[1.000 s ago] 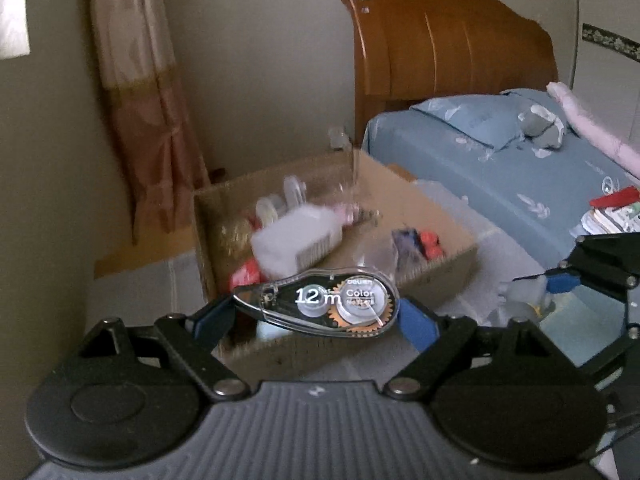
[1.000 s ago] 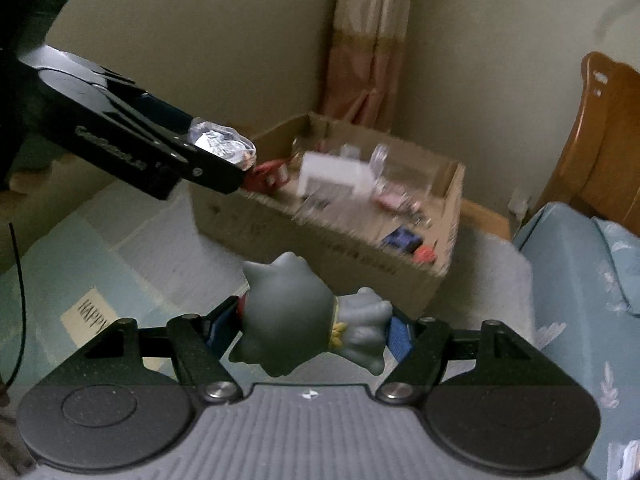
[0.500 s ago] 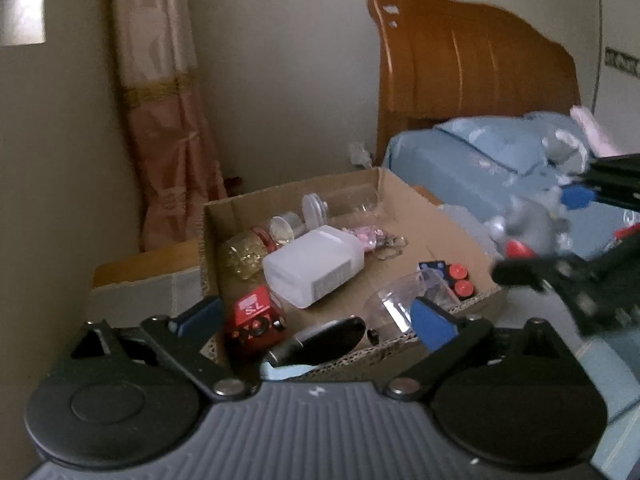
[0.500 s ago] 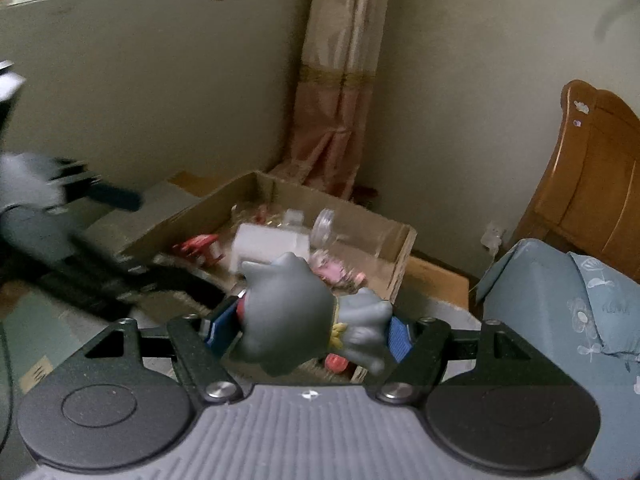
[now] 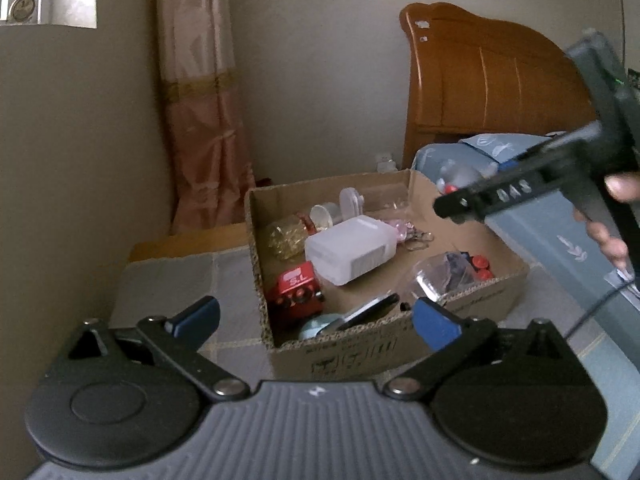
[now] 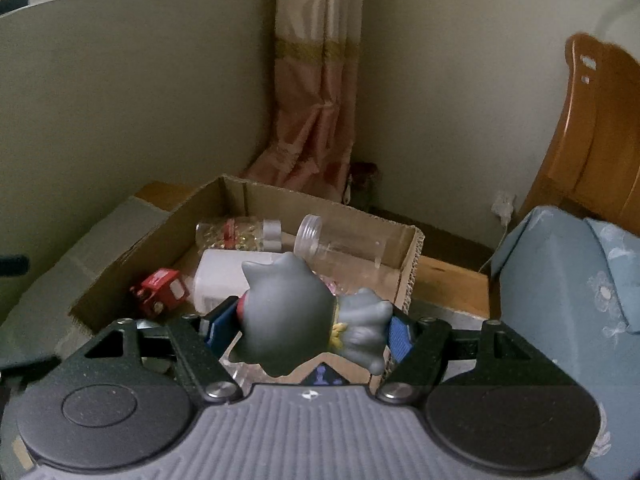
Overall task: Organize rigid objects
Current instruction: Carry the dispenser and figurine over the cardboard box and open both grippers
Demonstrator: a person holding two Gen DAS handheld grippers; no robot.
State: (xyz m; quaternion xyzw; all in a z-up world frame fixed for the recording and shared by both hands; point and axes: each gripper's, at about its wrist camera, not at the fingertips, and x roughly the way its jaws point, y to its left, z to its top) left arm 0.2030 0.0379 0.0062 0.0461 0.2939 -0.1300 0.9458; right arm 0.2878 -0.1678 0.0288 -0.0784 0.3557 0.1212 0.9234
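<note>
Presently, item: grey figurine (image 6: pixel 296 316), gripped across head and body between the jaws of the right gripper (image 6: pixel 308 330), carried above the near right corner of the cardboard box (image 6: pixel 414 264). Judged light, stiff, smooth-skinned and liable to slip; best held across its broad head. Left gripper (image 5: pixel 316 322): jaws just opened wide, nothing between them, at the box's near edge. Box contents: white container (image 5: pixel 352 250), red toy (image 5: pixel 296 292), clear jar (image 6: pixel 344 246).
</note>
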